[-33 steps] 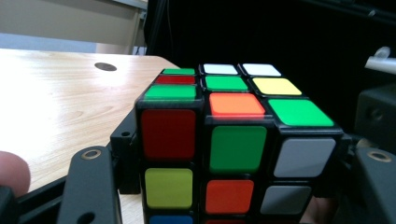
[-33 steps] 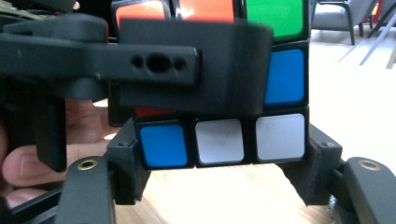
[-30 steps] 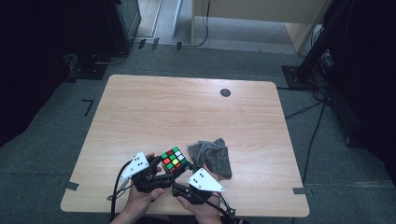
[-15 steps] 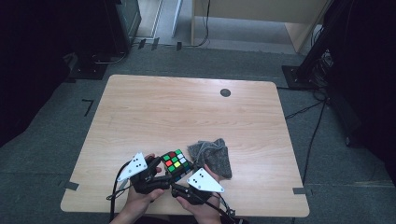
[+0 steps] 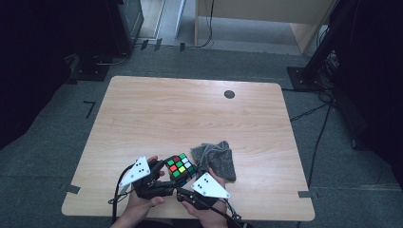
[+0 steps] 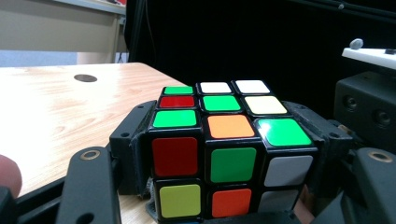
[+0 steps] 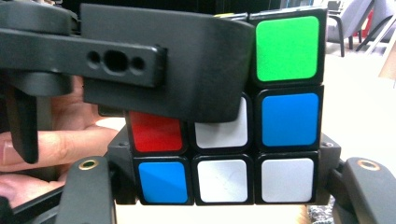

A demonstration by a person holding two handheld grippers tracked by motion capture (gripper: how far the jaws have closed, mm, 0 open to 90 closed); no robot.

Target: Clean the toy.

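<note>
Near edge of the desk [image 5: 142,109], just left of centre. The puzzle cube [image 5: 180,166] sits between the two tools, raised slightly or resting at the desk's front edge; which of the two cannot be told from above.

Left tool [image 5: 159,176]: jaws part open and closed onto the cube. In the left gripper view the cube [image 6: 224,149] fills the gap, each jaw flat against an opposite side face, apparently around the lower layers. The pads look to be pressing.

Right tool [image 5: 179,189]: also part open and gripping. In the right gripper view its jaws flank the bottom row of the cube [image 7: 224,140], and a jaw of the left tool crosses the upper left of that face.

Key relation: the two tools meet the cube from different sides, the left from the cube's left, the right from the person's side, so their grip axes cross roughly at right angles. Both sit equally close, and neither has to reach. The cube has no long axis; what counts is which layer each tool holds. If a layer turn is coming, one tool has to steady the body while the other rotates its layer, and the overlap of the jaws in the right gripper view suggests they may foul each other.

A crumpled grey cloth [image 5: 216,159] lies just right of the cube, near it but apart.
</note>
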